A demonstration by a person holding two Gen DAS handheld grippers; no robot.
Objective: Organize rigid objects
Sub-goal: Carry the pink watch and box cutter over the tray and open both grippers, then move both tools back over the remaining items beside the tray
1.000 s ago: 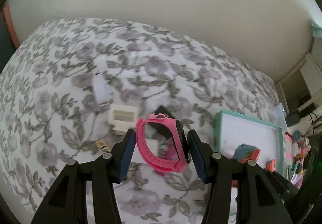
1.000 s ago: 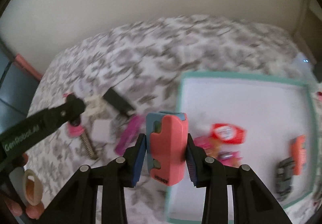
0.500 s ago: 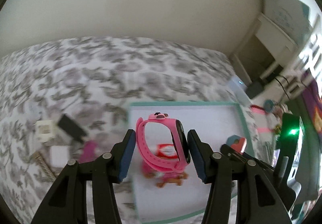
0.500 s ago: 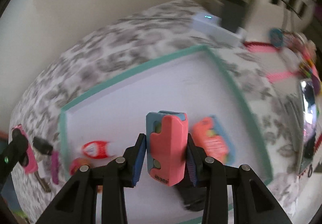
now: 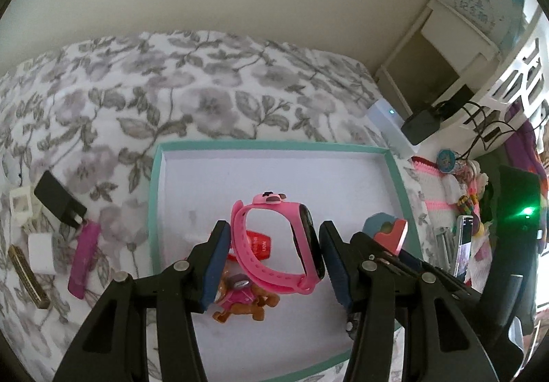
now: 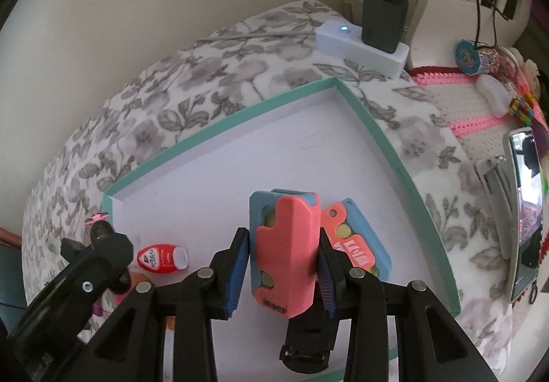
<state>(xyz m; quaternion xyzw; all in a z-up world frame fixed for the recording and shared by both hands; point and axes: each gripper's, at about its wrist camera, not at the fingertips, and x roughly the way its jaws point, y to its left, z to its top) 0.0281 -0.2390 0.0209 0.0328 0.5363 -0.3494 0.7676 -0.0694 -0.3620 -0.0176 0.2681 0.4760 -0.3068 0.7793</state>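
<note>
My left gripper (image 5: 274, 265) is shut on a pink watch (image 5: 278, 248) and holds it above the teal-rimmed white tray (image 5: 274, 146). My right gripper (image 6: 283, 262) is shut on a coral and blue toy block (image 6: 283, 250), held over the same tray (image 6: 405, 176). In the tray lie a red and white small bottle (image 6: 161, 257), a second coral and blue block (image 6: 357, 245) and a small brown toy figure (image 5: 245, 301). The right gripper and its block (image 5: 387, 233) show at the right of the left wrist view.
Left of the tray on the floral bedspread lie a black charger (image 5: 58, 197), a magenta bar (image 5: 84, 251), a white cube (image 5: 41, 253) and a brass harmonica (image 5: 29, 277). A white power strip with a black adapter (image 6: 363, 39) sits beyond the tray. A phone (image 6: 525, 221) stands at right.
Both grippers have swung right from the loose items to above the tray, each keeping its object. The right gripper now sits lower over the tray's right part.
</note>
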